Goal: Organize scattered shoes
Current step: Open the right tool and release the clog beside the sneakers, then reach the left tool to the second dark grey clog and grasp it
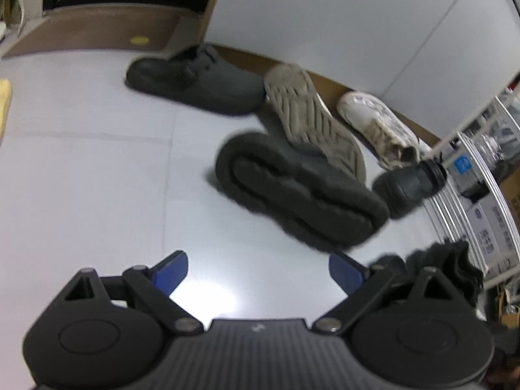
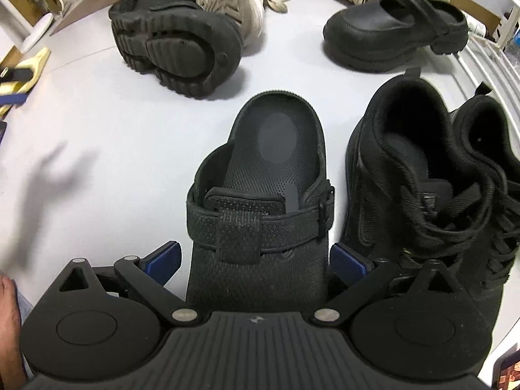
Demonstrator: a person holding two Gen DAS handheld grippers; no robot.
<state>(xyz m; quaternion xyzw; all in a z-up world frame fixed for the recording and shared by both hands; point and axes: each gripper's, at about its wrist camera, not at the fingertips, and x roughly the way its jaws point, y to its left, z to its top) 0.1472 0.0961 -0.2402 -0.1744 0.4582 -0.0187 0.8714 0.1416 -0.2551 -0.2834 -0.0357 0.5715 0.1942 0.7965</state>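
Observation:
In the left wrist view my left gripper (image 1: 258,271) is open and empty above bare floor. Ahead lie a grey clog (image 1: 198,81), a black chunky shoe on its side (image 1: 299,188), a white sneaker sole-up (image 1: 312,117), a second white sneaker (image 1: 377,123) and a black clog (image 1: 409,185). In the right wrist view my right gripper (image 2: 255,258) is open, its fingers on either side of the toe of a black strapped clog (image 2: 260,195). A black lace-up sneaker (image 2: 419,188) stands right of it. The overturned black shoe (image 2: 175,42) and a black chunky clog (image 2: 390,32) lie beyond.
A white wire rack (image 1: 468,175) with boxes stands at the right. A brown step (image 1: 97,29) and a white wall panel (image 1: 325,16) lie behind the shoes. A yellow sandal (image 2: 22,71) lies at the left. The floor is light grey.

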